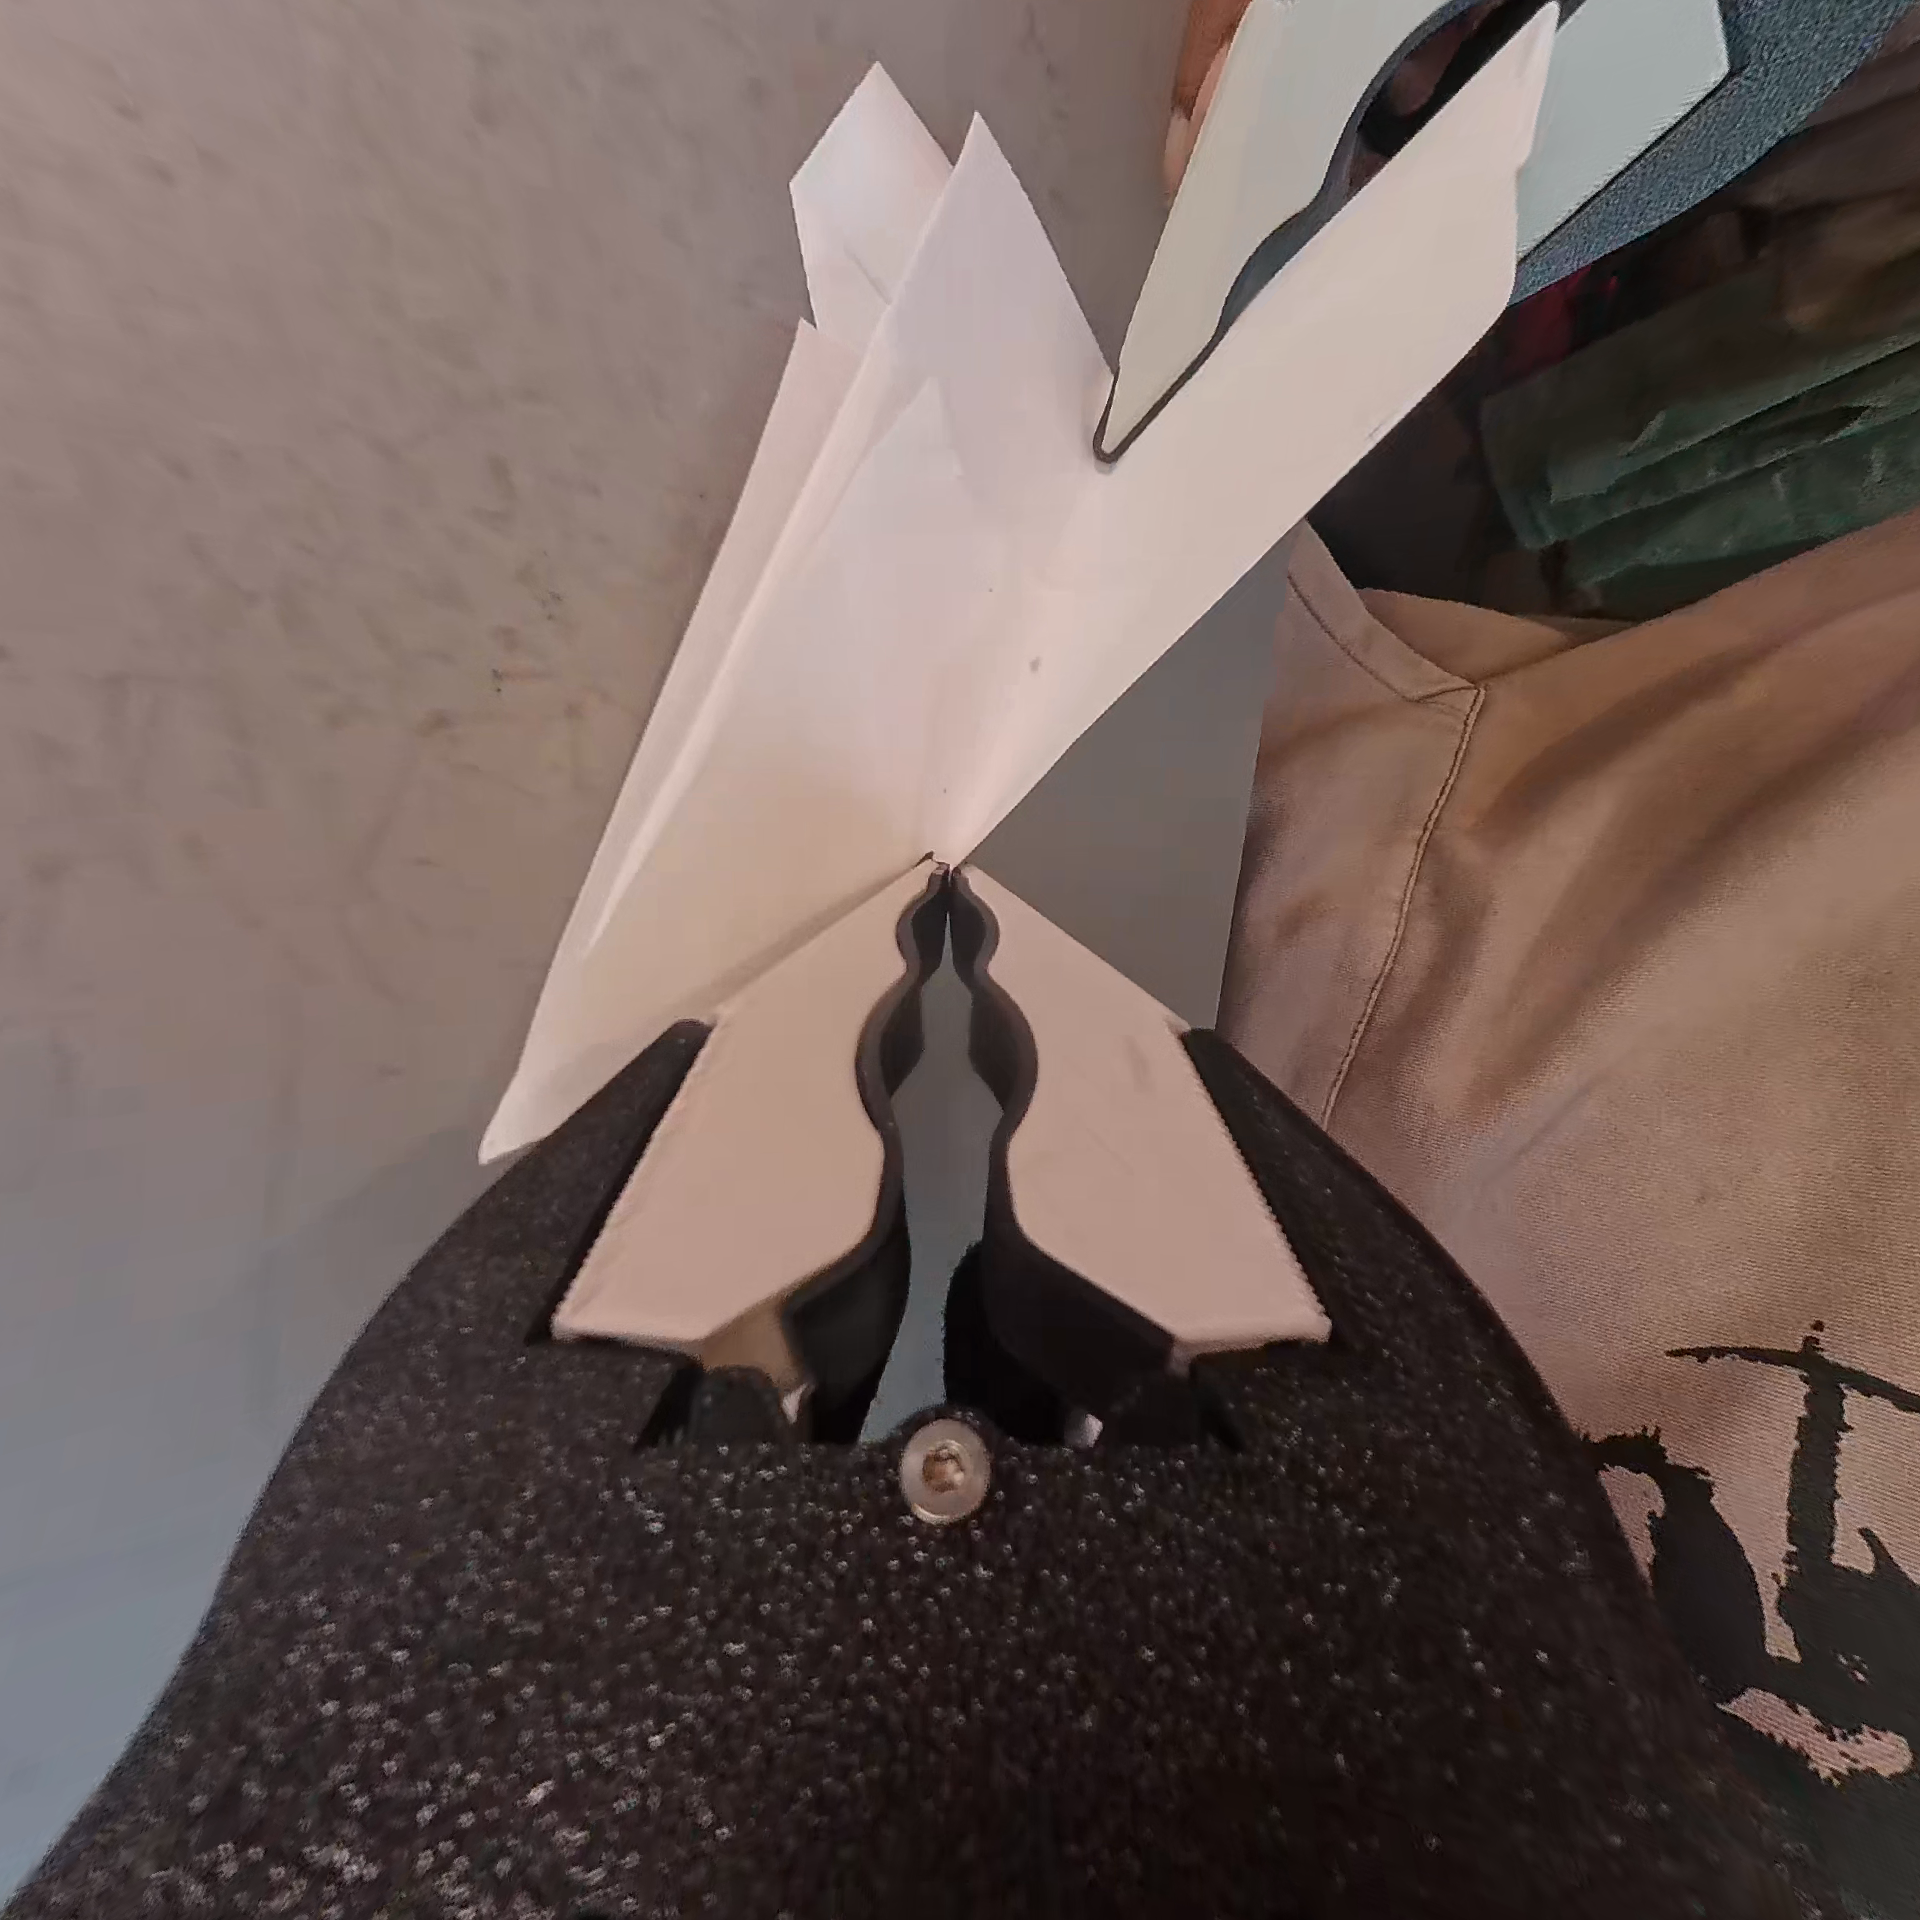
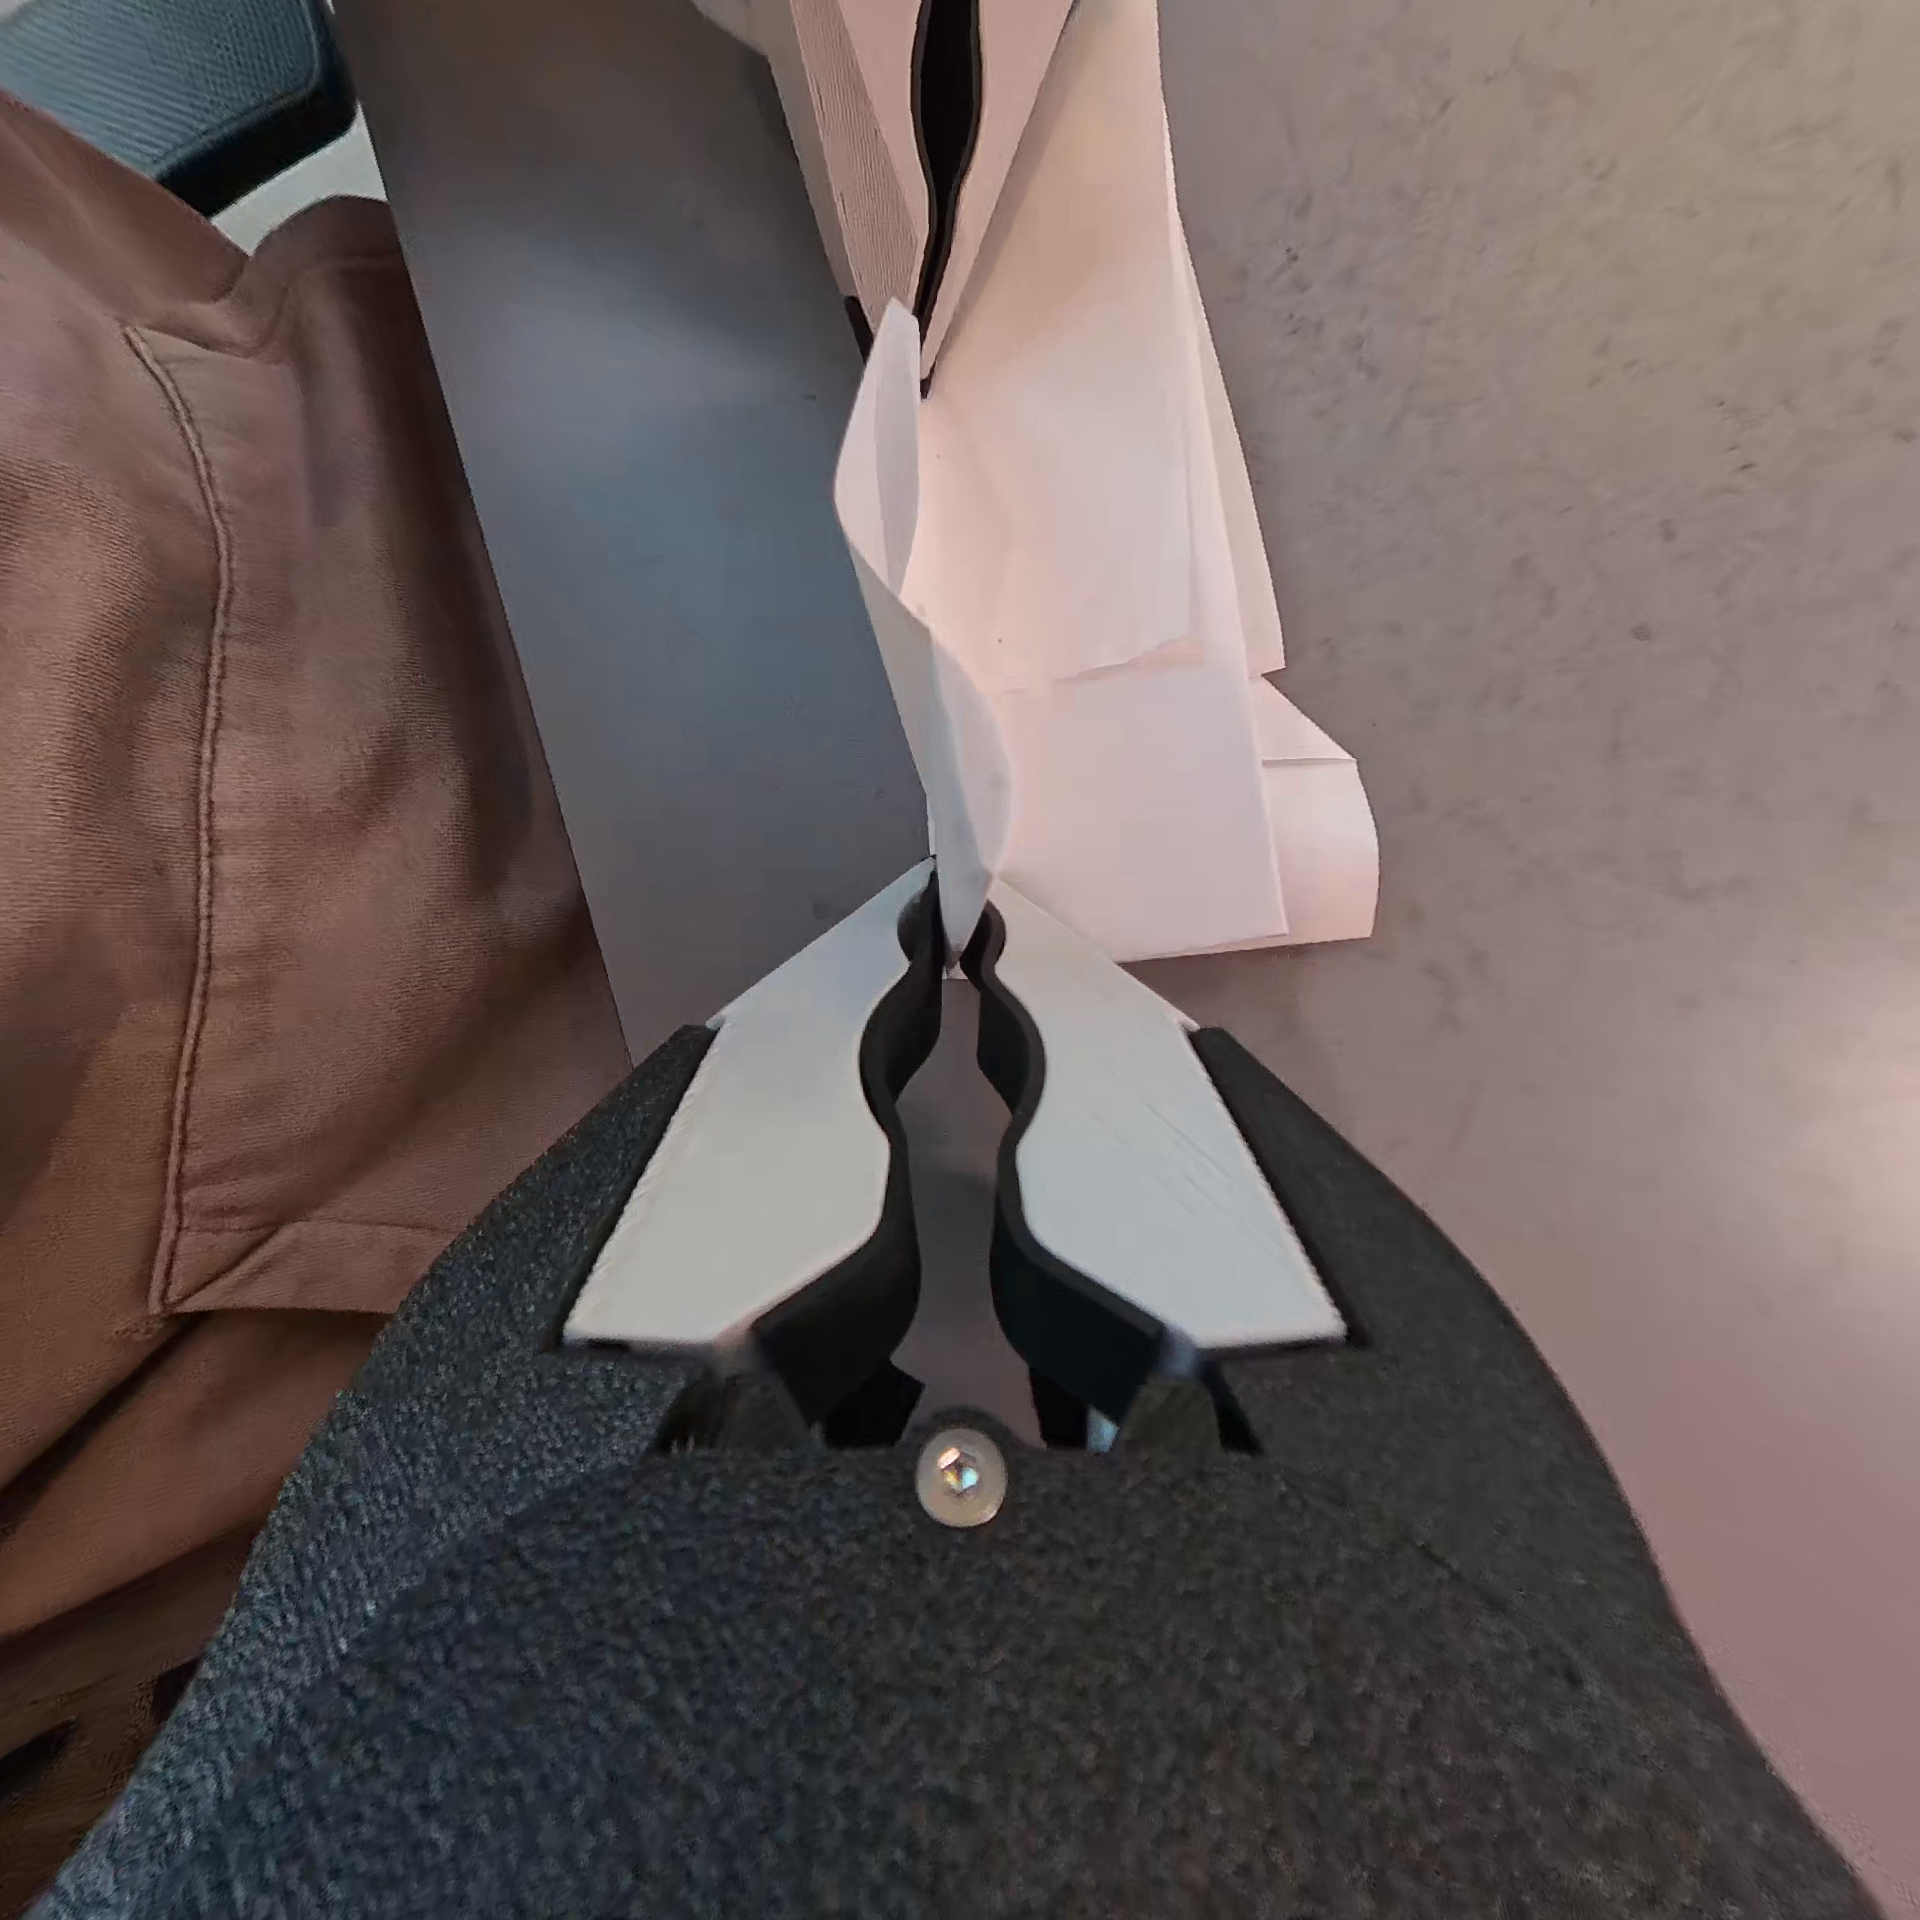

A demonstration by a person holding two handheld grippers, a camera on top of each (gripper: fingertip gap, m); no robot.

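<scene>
Presently: folded white paper [image 1: 935, 582], held above the worktop [image 1: 312, 520] edge, long axis running between left gripper [image 1: 943, 883] and right gripper [image 2: 961, 935], jaws of both pinching its opposite ends.

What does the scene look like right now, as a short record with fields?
left gripper: shut on one edge of the folded paper
right gripper: shut on another edge of the same paper
paper: white, folded in several layers, held between the two grippers above the table
table: grey, mottled surface with a plain grey edge band
person: shirt close beside the table
chair: dark mesh part at the top left of the right wrist view
</scene>
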